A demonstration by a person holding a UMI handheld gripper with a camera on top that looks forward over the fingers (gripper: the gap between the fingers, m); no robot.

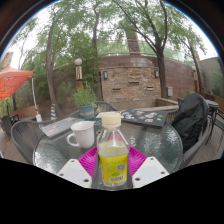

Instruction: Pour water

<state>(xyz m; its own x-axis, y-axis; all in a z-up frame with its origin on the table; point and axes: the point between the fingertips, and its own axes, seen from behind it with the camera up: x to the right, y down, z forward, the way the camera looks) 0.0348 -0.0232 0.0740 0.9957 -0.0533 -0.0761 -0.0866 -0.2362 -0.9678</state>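
Gripping a clear plastic bottle with a yellow label and white cap (113, 152) at lower centre, the jaws of the gripper (113, 168) pinch it from both sides, pink pads against it. Left of the bottle, a white ceramic mug (81, 134) stands on the round glass worktop (160, 148).
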